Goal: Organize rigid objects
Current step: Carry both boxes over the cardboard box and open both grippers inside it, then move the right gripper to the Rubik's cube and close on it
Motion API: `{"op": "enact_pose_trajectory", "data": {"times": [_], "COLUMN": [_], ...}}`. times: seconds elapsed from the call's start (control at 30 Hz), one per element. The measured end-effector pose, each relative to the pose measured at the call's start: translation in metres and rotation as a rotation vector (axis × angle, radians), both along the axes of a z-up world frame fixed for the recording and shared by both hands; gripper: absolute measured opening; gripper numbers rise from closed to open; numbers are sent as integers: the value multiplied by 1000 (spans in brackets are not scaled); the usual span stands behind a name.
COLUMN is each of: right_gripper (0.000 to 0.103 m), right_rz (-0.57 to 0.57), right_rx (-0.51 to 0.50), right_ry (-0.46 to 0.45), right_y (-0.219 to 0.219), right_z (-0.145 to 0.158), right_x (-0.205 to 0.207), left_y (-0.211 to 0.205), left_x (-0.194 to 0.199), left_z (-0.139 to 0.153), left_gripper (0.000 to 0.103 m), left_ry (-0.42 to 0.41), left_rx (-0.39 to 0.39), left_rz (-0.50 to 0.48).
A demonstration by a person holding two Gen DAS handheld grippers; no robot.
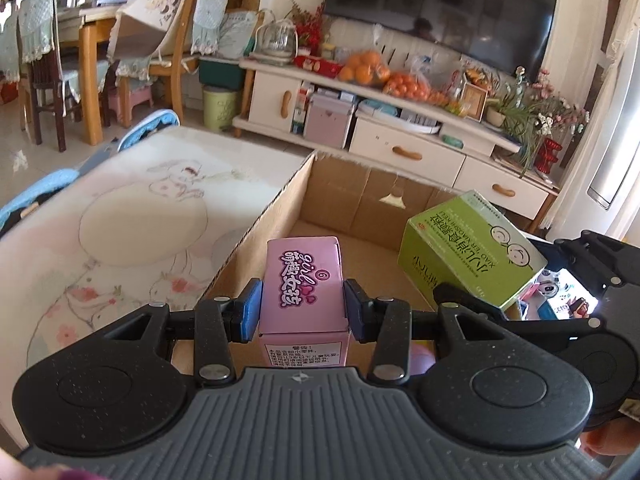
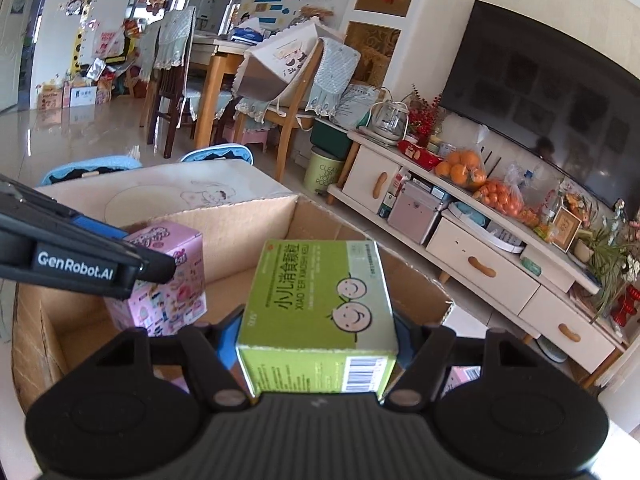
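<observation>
Your left gripper (image 1: 303,304) is clamped on the pink box (image 1: 303,280), right gripper (image 2: 316,340) on the green box (image 2: 320,304); both held over the open cardboard box (image 1: 280,208) just ahead/below.

Between my left gripper's (image 1: 303,307) jaws sits the toy box (image 1: 303,280), over the cardboard box (image 1: 256,236). Right of those jaws, my right gripper (image 2: 316,344) clamps the medicine box (image 2: 320,300). Beyond both stands the TV cabinet (image 1: 404,152).

left gripper (image 1: 302,310): black, speckled | fingers (image 1: 250,308): blue pads; silver screws | marking: GenRobot.AI
</observation>
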State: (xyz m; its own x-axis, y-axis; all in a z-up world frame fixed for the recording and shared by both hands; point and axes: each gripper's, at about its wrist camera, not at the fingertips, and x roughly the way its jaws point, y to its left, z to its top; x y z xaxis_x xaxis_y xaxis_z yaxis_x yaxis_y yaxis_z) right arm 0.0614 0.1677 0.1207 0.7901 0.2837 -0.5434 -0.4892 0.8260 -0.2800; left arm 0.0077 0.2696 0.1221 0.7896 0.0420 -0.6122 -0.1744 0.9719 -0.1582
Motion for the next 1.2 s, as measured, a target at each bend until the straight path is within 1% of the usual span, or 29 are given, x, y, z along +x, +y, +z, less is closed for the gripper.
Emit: {"op": "enact_pose_trajectory", "data": {"times": [0.07,0.13,0.17,0.23,0.3,0.4,0.43,0.47,0.5,0.63,0.7,0.83,0.93,1.03,1.1,1.2], "right_gripper": [72,78,80,80,80,82,83,85,87,90,93,95,95,95,95,95], "right_rz": [7,-1,-4,-17,-44,-94,-114,-135,-155,-245,-287,-331,-321,-307,-293,-266], "right_rx": [12,22,27,40,57,85,90,96,105,132,141,148,152,172,174,176], "right_ry": [-1,-13,-20,-41,-64,-95,-106,-117,-123,-123,-120,-77,-22,31,43,50], "right_y": [-1,-1,-2,-7,-16,-29,-34,-40,-46,-71,-84,-102,-111,-118,-117,-113], "right_z": [1,2,4,8,13,18,19,20,20,17,11,-5,-21,-37,-47,-56], "right_x": [1,0,-2,-7,-14,-25,-30,-35,-41,-58,-68,-81,-87,-89,-92,-90], "left_y": [-2,-5,-6,-7,-8,-13,-14,-16,-18,-27,-32,-47,-58,-65,-69,-68], "left_x": [-1,-2,-3,-5,-7,-12,-15,-17,-18,-23,-24,-23,-20,-19,-16,-8], "left_z": [0,1,2,4,7,9,11,12,13,12,11,1,-8,-13,-15,-14], "left_gripper": [53,54,59,66,68,78,86,97,100,102,102,102,102,103,103,103], "left_ry": [12,9,6,-7,-32,-88,-114,-139,-160,-230,-258,-271,-275,-325,-322,-307], "left_rx": [-3,5,8,8,16,46,54,63,74,120,147,215,271,346,382,405], "left_rz": [-2,6,8,14,17,18,18,17,16,23,-1,-64,-88,-44,-7,39]}}
